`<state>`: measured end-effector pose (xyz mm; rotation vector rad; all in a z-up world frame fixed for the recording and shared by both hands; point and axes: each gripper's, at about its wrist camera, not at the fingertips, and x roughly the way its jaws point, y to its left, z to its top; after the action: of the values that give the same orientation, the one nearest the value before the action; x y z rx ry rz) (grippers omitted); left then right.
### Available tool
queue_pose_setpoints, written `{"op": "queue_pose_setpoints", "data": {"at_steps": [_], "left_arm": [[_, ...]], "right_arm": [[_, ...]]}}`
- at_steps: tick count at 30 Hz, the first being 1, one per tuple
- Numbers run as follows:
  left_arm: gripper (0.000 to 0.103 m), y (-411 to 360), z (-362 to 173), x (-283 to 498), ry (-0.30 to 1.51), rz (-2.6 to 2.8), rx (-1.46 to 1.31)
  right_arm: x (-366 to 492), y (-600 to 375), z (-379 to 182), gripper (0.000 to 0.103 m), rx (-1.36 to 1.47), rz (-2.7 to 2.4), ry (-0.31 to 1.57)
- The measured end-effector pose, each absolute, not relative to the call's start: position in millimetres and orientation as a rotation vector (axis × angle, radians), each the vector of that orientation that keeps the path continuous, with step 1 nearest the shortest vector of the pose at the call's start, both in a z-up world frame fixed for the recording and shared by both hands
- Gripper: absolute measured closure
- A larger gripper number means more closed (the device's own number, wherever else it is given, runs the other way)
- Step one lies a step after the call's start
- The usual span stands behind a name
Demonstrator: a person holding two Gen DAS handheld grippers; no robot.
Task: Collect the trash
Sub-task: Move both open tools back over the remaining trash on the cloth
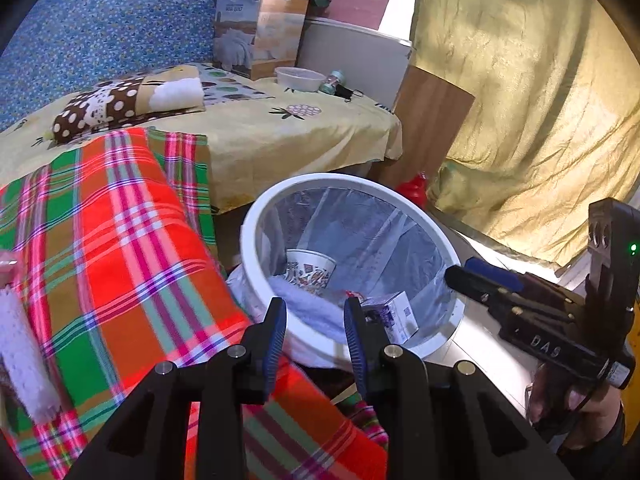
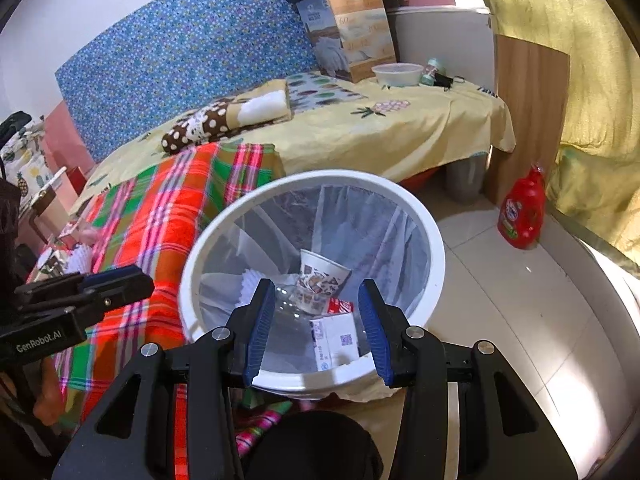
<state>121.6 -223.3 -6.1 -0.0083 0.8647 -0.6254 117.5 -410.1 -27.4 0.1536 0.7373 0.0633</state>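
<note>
A white round trash bin point(image 1: 256, 216) with a clear liner stands on the floor beside the bed; it also shows in the right wrist view point(image 2: 432, 240). Inside lie a patterned paper cup point(image 1: 310, 270) point(image 2: 322, 276), a small white carton point(image 1: 394, 314) point(image 2: 336, 338), white tissue point(image 1: 308, 304) and a clear plastic piece point(image 2: 286, 304). My left gripper point(image 1: 315, 320) is open and empty at the bin's near rim. My right gripper point(image 2: 316, 312) is open and empty above the bin's near rim; it shows in the left wrist view point(image 1: 480, 280) at the bin's right.
A plaid blanket point(image 1: 120, 240) covers the bed's near end. White tissue point(image 1: 20, 352) lies at its left edge. A bowl point(image 2: 396, 74), a box point(image 2: 352, 32) and a small jar point(image 2: 430, 72) sit at the bed's far end. A red bottle point(image 2: 522, 212) stands on the floor.
</note>
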Motion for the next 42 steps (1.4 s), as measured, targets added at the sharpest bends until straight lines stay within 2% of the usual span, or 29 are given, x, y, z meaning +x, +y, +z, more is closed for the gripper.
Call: {"op": "queue_pose_setpoints", "data": {"at_steps": [25, 42], "left_arm": [[0.073, -117, 12, 65, 0.785, -0.401, -0.110], [0.073, -33, 9, 28, 0.763, -0.217, -0.161]], "right_arm": [[93, -324, -17, 0.057, 0.070, 0.314, 0.685], [90, -271, -16, 0.057, 0.044, 0.447, 0.715]]}}
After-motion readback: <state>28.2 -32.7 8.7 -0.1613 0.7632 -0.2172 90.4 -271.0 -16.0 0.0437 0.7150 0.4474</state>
